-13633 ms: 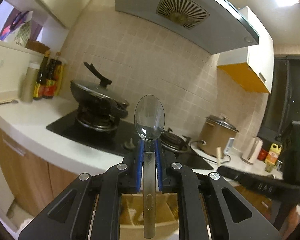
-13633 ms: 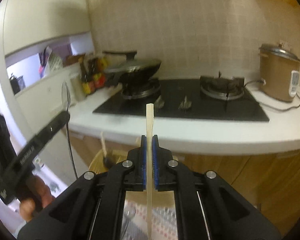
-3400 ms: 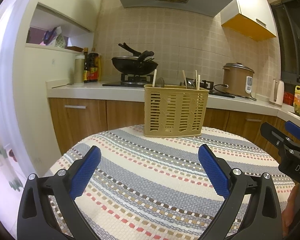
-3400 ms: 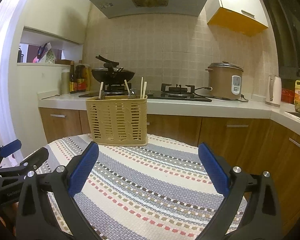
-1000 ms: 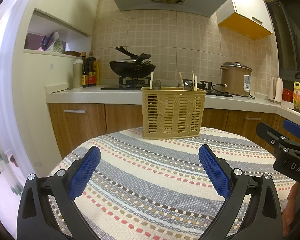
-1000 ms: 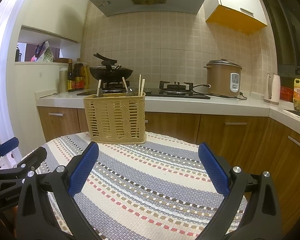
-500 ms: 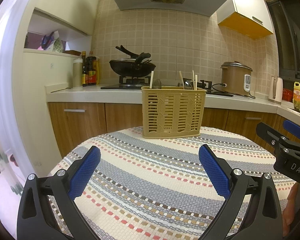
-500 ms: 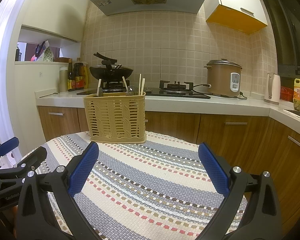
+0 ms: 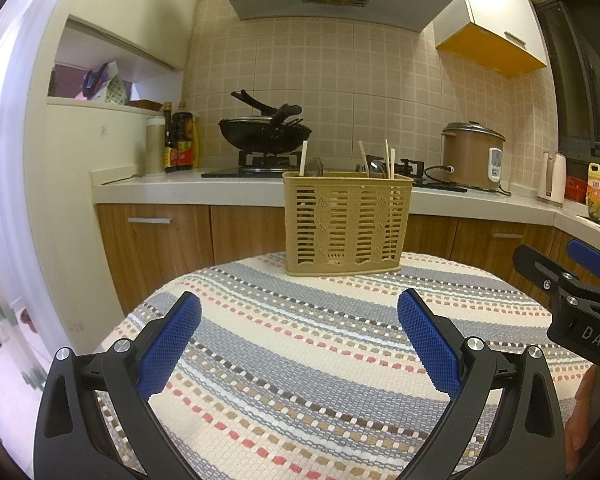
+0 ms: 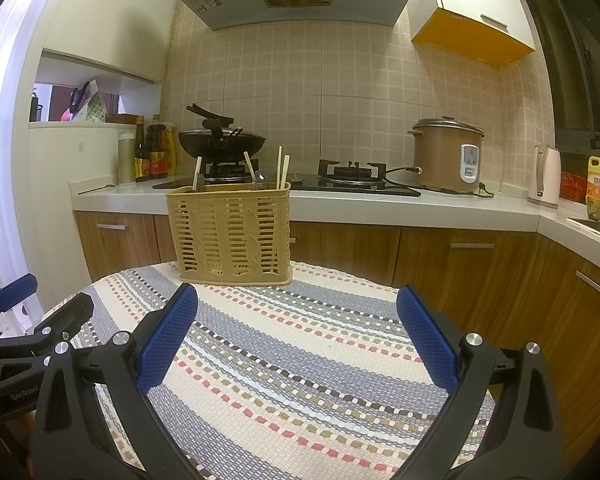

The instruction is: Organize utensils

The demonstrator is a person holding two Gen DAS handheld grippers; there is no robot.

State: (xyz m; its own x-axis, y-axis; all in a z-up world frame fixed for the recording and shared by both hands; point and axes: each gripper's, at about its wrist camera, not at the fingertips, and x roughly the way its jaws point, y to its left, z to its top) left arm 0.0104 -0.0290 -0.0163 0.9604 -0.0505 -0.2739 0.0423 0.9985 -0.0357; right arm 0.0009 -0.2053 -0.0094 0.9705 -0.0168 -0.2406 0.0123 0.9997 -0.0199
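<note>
A tan slatted utensil basket [image 9: 346, 224] stands at the far edge of a round table with a striped cloth [image 9: 300, 360]. It also shows in the right wrist view [image 10: 232, 232]. Several wooden chopsticks [image 9: 388, 158] and metal spoons [image 9: 314, 167] stick up out of it. My left gripper [image 9: 299, 344] is open and empty, held low over the cloth well short of the basket. My right gripper [image 10: 298, 342] is open and empty too, beside the left one, which shows at its left [image 10: 20, 332].
Behind the table runs a kitchen counter [image 9: 188, 188] with a wok [image 9: 264, 134] on the stove, sauce bottles [image 9: 178, 144], a brown rice cooker [image 9: 472, 156] and a kettle [image 9: 553, 178]. Wooden cabinets [image 10: 460, 256] stand below it.
Both grippers were shut 13.6 s ago, the left on a spoon and the right on a chopstick; now both are open and empty. Over the last second nothing has visibly moved.
</note>
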